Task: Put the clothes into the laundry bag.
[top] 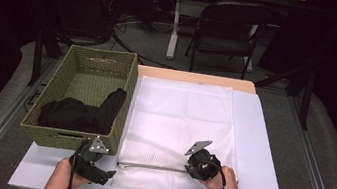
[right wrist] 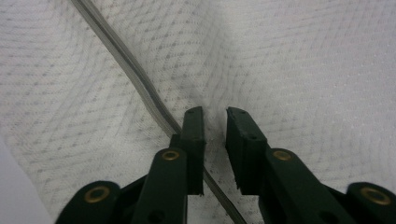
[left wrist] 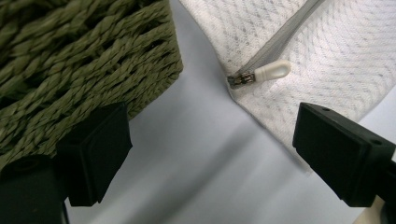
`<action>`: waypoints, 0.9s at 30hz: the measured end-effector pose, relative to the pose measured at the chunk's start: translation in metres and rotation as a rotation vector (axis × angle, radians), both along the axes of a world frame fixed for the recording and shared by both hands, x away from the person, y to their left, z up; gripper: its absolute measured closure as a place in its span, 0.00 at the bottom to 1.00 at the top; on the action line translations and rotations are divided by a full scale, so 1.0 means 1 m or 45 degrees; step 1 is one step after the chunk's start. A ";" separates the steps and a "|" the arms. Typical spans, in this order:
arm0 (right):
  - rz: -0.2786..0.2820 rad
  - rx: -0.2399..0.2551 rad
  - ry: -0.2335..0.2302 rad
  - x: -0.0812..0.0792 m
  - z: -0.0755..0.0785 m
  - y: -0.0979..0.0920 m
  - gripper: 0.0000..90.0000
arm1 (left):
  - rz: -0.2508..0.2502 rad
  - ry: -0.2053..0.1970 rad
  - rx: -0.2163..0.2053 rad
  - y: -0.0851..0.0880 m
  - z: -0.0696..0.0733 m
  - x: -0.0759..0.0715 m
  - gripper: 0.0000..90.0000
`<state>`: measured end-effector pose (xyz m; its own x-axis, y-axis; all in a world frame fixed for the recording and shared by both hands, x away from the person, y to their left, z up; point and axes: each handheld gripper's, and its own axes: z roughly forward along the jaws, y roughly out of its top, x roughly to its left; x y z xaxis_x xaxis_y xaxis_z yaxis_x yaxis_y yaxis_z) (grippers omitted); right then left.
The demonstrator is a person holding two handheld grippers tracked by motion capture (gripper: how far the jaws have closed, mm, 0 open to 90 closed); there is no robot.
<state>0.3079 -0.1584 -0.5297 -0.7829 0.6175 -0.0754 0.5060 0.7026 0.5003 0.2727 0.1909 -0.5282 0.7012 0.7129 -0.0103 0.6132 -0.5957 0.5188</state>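
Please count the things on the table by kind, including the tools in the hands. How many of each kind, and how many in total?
Woven basket: 1
Dark garments in the basket, lying as one pile: 1
White mesh bag with zipper: 1
Hand-held gripper: 2, the left with jaws wide apart near the zipper pull, the right pinching the mesh
Total: 5

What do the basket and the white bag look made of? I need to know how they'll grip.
The basket looks woven from twisted olive-green cord, perhaps paper rope or seagrass; it is matte and ridged. The white bag looks like soft mesh fabric, probably synthetic, with a diamond-patterned weave and a grey zipper.
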 end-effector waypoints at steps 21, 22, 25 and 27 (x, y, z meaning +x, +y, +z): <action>-0.024 -0.075 -0.026 0.002 -0.006 0.006 0.94 | -0.038 -0.001 -0.001 -0.008 0.001 0.004 0.13; -0.019 -0.071 -0.030 0.001 -0.005 0.005 0.91 | -0.042 0.001 -0.002 -0.008 0.001 0.004 0.13; -0.001 -0.048 -0.028 -0.003 -0.003 0.007 0.85 | -0.053 0.004 -0.003 -0.010 0.001 0.005 0.13; 0.010 -0.043 -0.018 -0.005 -0.005 0.009 0.81 | -0.061 0.002 -0.003 -0.011 0.001 0.005 0.13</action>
